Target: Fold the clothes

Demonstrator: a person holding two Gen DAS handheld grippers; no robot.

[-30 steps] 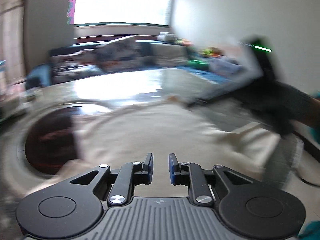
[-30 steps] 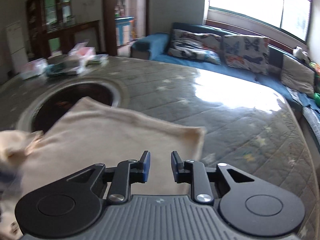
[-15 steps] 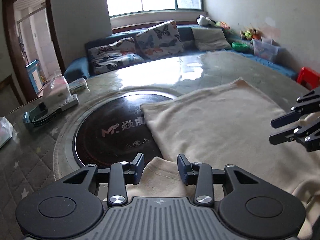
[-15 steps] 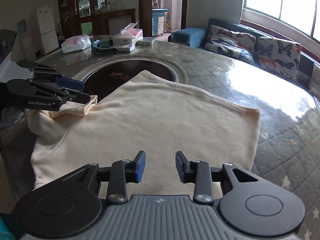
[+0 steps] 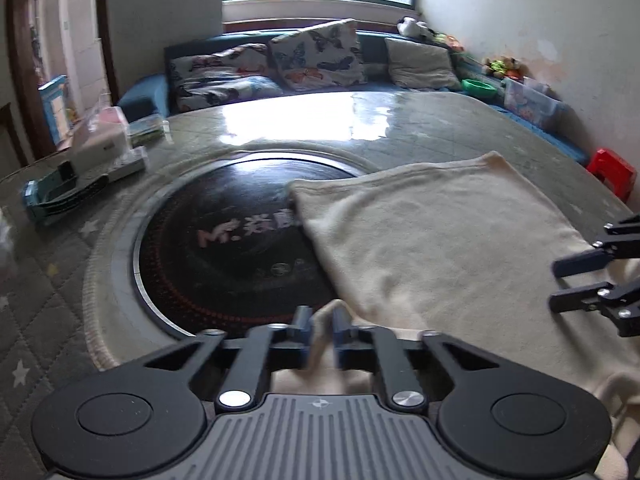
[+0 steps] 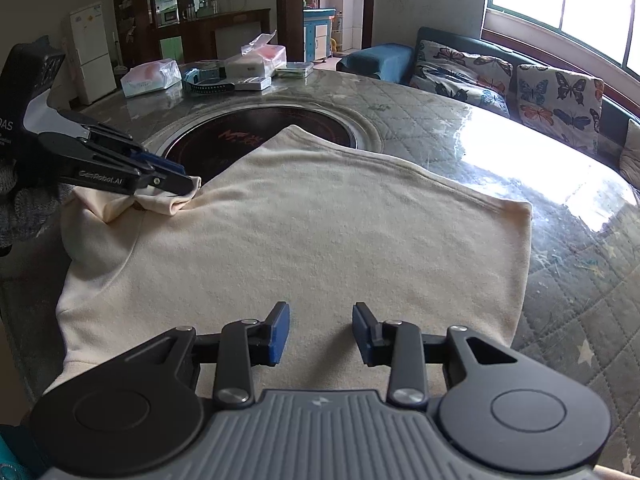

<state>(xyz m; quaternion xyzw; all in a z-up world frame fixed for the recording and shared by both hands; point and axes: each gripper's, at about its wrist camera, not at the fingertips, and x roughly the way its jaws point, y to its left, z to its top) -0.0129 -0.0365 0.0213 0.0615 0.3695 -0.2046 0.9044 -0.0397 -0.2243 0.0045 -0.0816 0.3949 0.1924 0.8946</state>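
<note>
My left tool is clamped on a bunched fold of the cream garment at its near left corner. From the right wrist view I can see the blue pads pinching a small roll of cloth, lifted a little off the counter, so that corner is ready to be carried across. I hold it by the edge rather than the middle, I think, because a fold wants a corner to lead and the rest to trail flat.

My right tool hangs just above the near hem with its jaws apart and nothing between them; the cloth lies under the pads, not in them. I judge it is lined up to take the other near corner or hem, so both hands can lift one edge together.

The garment itself is a soft, fleecy, cream-coloured piece, spread mostly flat on the quilted counter. Its near part lies smooth, with creases running toward the pinched corner. Its left side drapes over the dark round inset in the middle of the counter, covering part of the lettering there, and its far right corner lies square and flat on the shiny surface. It looks limp and light, likely to sag from whatever point I hold.

Beyond it, boxes and packets sit at the far edge, well apart from the cloth, and a sofa with butterfly cushions runs under the window.
</note>
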